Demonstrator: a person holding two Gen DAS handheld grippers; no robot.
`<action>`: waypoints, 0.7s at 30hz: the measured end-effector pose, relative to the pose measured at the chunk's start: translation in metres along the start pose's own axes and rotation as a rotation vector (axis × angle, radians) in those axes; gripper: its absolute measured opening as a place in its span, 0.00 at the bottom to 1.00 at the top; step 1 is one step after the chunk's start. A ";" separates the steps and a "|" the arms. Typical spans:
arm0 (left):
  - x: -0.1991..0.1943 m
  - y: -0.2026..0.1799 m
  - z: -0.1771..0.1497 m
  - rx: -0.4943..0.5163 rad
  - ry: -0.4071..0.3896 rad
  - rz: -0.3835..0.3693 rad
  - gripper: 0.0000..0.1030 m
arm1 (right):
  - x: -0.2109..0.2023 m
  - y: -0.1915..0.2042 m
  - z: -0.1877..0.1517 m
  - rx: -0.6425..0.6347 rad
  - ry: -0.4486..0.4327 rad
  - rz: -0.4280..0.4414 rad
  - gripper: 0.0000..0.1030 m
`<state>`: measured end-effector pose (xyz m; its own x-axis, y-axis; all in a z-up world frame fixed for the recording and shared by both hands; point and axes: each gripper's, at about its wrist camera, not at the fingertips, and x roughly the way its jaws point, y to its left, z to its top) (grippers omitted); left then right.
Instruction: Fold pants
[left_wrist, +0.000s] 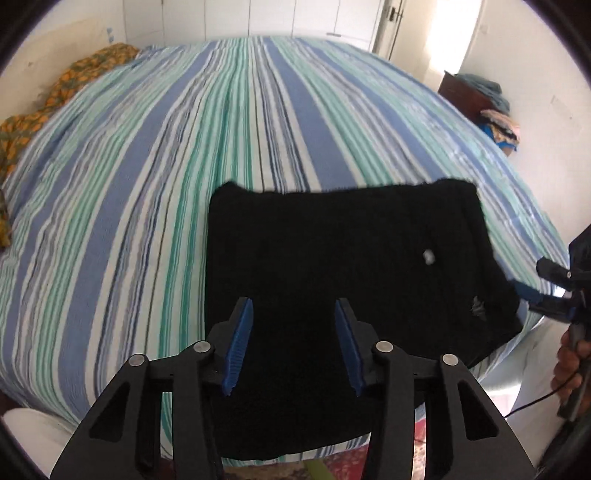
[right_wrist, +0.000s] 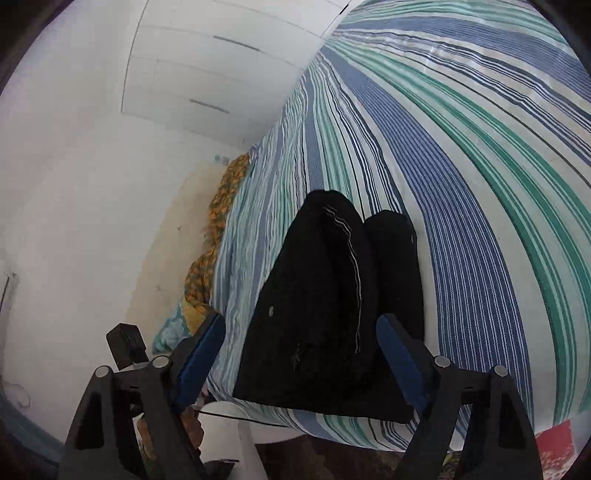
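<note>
The black pants (left_wrist: 332, 288) lie folded into a compact block on the striped bed (left_wrist: 155, 177), at its near edge, one end hanging slightly over. The left gripper (left_wrist: 293, 347) hovers above the pants, its blue fingers (left_wrist: 240, 343) parted with nothing pinched between them. The right gripper (right_wrist: 301, 362) is low at the bed's edge, its fingers (right_wrist: 400, 354) spread wide on either side of the pants without pressing them. An orange patterned cloth (left_wrist: 70, 77) lies along the bed's far side by the wall.
</note>
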<state>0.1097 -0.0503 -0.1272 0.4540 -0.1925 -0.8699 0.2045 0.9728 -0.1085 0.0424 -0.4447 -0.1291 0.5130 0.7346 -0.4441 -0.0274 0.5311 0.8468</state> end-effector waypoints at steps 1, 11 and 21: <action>0.013 -0.009 -0.008 0.012 0.023 -0.014 0.37 | 0.007 0.001 0.002 -0.022 0.045 -0.049 0.73; 0.006 -0.036 -0.034 0.079 -0.001 -0.069 0.37 | 0.046 0.016 0.023 -0.200 0.340 -0.176 0.50; 0.018 -0.041 -0.024 0.113 0.001 0.034 0.45 | 0.071 0.039 0.013 -0.434 0.471 -0.313 0.23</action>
<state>0.0883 -0.0909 -0.1496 0.4616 -0.1598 -0.8726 0.2853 0.9581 -0.0245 0.0887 -0.3776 -0.1238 0.1304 0.5727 -0.8093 -0.3291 0.7950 0.5096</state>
